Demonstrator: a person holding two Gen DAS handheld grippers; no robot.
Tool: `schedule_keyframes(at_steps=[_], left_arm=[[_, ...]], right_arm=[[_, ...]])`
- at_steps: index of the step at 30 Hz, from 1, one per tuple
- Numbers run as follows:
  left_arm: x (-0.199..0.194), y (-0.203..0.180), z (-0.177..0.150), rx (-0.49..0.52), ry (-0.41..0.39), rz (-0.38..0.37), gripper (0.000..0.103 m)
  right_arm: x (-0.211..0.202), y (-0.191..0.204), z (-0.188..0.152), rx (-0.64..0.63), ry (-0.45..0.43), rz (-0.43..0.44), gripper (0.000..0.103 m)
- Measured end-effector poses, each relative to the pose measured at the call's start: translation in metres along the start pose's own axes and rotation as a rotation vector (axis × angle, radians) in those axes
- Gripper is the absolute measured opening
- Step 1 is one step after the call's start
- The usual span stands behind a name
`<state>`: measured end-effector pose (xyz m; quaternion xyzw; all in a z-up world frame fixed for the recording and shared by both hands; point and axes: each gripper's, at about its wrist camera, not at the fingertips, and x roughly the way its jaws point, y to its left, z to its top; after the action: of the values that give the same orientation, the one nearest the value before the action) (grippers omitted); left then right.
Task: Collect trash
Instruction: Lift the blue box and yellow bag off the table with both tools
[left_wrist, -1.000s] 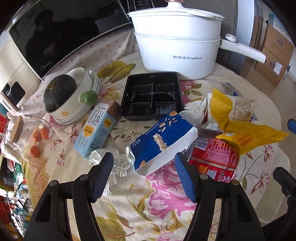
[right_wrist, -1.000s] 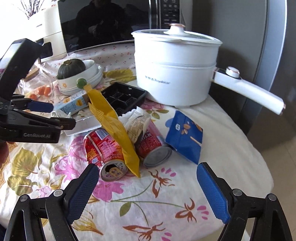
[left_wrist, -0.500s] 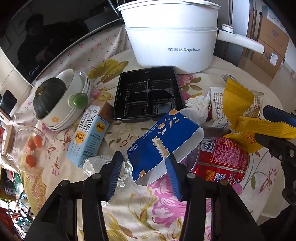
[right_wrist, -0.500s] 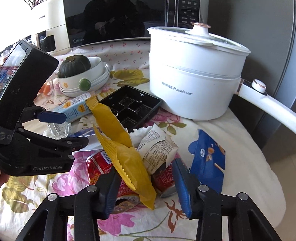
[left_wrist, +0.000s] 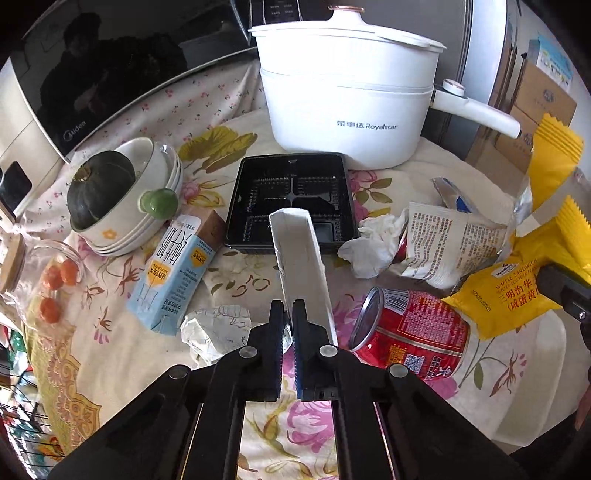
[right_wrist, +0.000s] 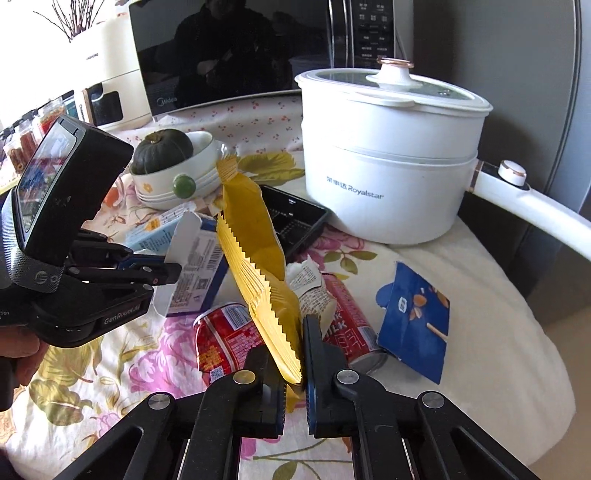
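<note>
1. The left gripper (left_wrist: 288, 314) is clamped on the edge of an empty snack box (left_wrist: 301, 258). The box is raised off the tablecloth (left_wrist: 147, 369) and points toward the black tray (left_wrist: 291, 199).
2. A milk carton (left_wrist: 173, 273) and crumpled paper (left_wrist: 214, 332) lie just left of that grip. Lift the box straight up so it does not sweep them along.
3. A red can (left_wrist: 410, 332) lies on its side just right of the box. Leave it for a later pass.
4. The right gripper (right_wrist: 293, 354) is pinched shut on the yellow wrappers (right_wrist: 258, 266). They stand up above two cans (right_wrist: 221, 336) and a torn paper packet (right_wrist: 310, 288).
5. The wrappers are thin and slippery. Hold the squeeze firm and raise them slowly, since the packet touches them and may drag.
6. A blue packet (right_wrist: 413, 321) lies flat at the far right, near the white pot (right_wrist: 388, 177). No bin is in view.
</note>
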<state>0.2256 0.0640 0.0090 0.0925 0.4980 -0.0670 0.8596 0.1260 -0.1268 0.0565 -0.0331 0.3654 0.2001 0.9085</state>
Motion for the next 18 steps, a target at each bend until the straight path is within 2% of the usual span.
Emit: schedule_keyframes(at_steps=[6,9,11,14,15,16,17,18], left_arm=[[-0.018,0.009,-0.001,-0.114,-0.024,-0.126,0.003],[-0.021,0.008,-0.003,-0.133,-0.018,-0.143,0.003],[-0.021,0.011,-0.007,-0.159,-0.002,-0.164,0.003],[-0.02,0.011,-0.017,-0.183,0.057,-0.267,0.004],[-0.018,0.009,-0.022,-0.174,0.076,-0.253,0.004],[-0.016,0.007,-0.025,-0.157,0.094,-0.204,0.004],[-0.014,0.003,-0.028,-0.125,0.111,-0.12,0.005],[-0.011,-0.003,-0.031,-0.085,0.128,-0.066,0.005]], right_arm=[[-0.023,-0.004,-0.004,0.031,-0.022,0.013,0.006],[-0.032,-0.006,-0.007,0.057,-0.02,0.018,0.006],[-0.038,-0.007,-0.01,0.069,-0.021,0.022,0.006],[-0.048,-0.009,-0.014,0.099,-0.023,0.038,0.006],[-0.052,-0.01,-0.017,0.109,-0.024,0.047,0.006],[-0.055,-0.01,-0.018,0.114,-0.022,0.052,0.006],[-0.057,-0.01,-0.02,0.114,-0.017,0.053,0.006],[-0.058,-0.01,-0.022,0.112,-0.012,0.053,0.006]])
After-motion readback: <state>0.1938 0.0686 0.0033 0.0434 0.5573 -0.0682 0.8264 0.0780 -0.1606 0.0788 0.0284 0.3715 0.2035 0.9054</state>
